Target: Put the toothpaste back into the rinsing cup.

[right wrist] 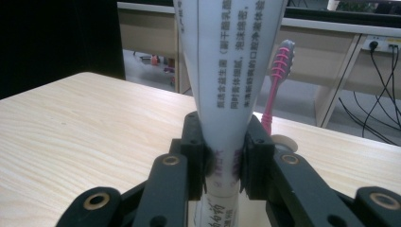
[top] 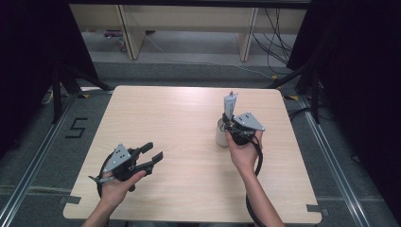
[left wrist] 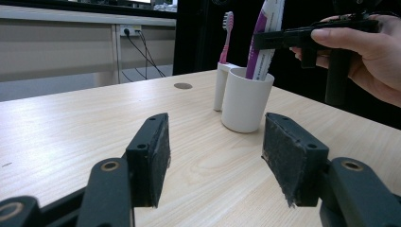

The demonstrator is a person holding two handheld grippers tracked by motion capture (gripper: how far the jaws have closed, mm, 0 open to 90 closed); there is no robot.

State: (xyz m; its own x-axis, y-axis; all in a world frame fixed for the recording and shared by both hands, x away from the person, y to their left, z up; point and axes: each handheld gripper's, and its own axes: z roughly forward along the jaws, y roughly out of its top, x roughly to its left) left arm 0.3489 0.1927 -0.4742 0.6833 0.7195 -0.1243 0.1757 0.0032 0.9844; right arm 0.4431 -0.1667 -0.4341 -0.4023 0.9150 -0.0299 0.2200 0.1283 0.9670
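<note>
Toothpaste tube (right wrist: 226, 90), white with columns of small dark print and a purple band along one side, stands nearly upright in the right gripper (right wrist: 222, 165), whose two black jaws are clamped on its narrower lower part. Its bottom end sits inside a white cup (left wrist: 246, 99), while its wide flat end points up. The cup stands on the right half of the surface (top: 184, 127), nearer the far edge than the near one. A narrow white holder is joined to the cup's side, and a pink toothbrush (left wrist: 225, 35) rises from it, bristle head up. The right hand (top: 243, 153) grips the tool from the near side. Toward the near left corner, the left gripper (top: 153, 158) is held just above the surface, jaws spread apart with nothing between them.
</note>
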